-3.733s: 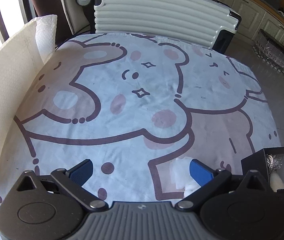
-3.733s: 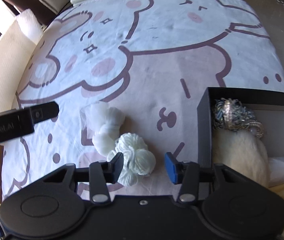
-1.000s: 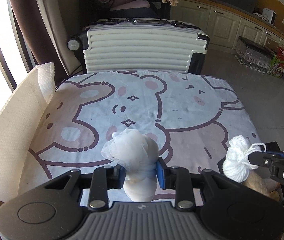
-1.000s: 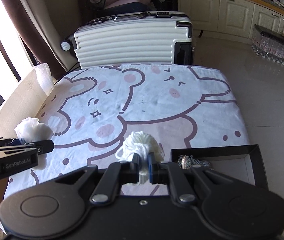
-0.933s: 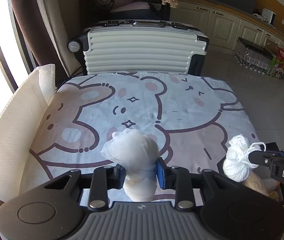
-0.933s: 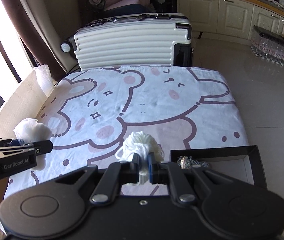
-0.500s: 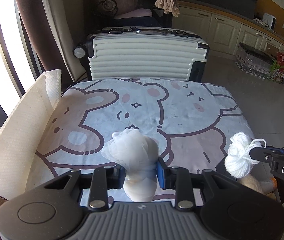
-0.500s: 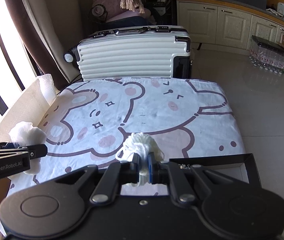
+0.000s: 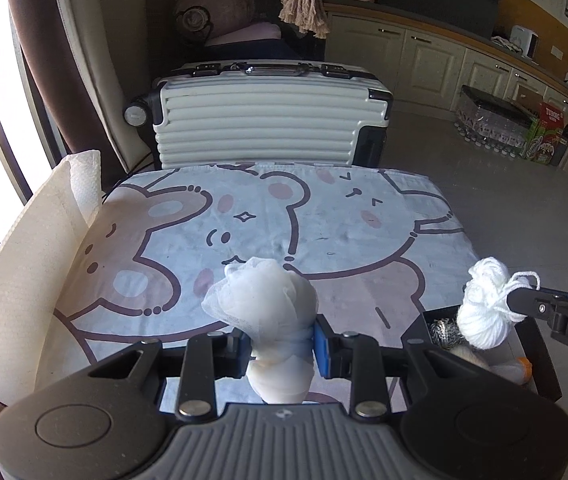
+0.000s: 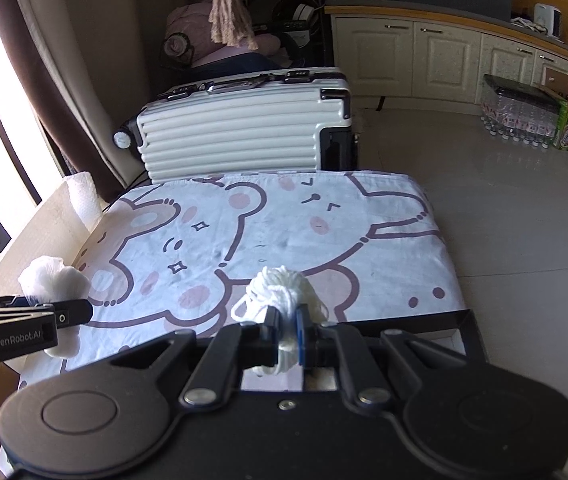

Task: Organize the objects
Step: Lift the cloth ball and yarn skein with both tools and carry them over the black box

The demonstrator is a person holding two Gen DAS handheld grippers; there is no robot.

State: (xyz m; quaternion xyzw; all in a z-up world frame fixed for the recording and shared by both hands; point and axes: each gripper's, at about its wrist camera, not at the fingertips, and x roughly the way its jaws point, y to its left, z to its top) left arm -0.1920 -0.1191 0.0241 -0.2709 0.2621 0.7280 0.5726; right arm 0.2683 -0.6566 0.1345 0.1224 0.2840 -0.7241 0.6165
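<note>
Left gripper pinches a white gauze-wrapped bundle; right gripper pinches a white yarn ball, above the near cartoon-bear-print cloth.

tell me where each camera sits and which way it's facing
Left wrist: on the left gripper, looking down its fingers across the bear-print cloth to the suitcase; it grips a gauze bundle.
Right wrist: on the right gripper, facing the same way; it grips a yarn ball.
Shared: cloth, suitcase, black box, each other's gripper.
</note>
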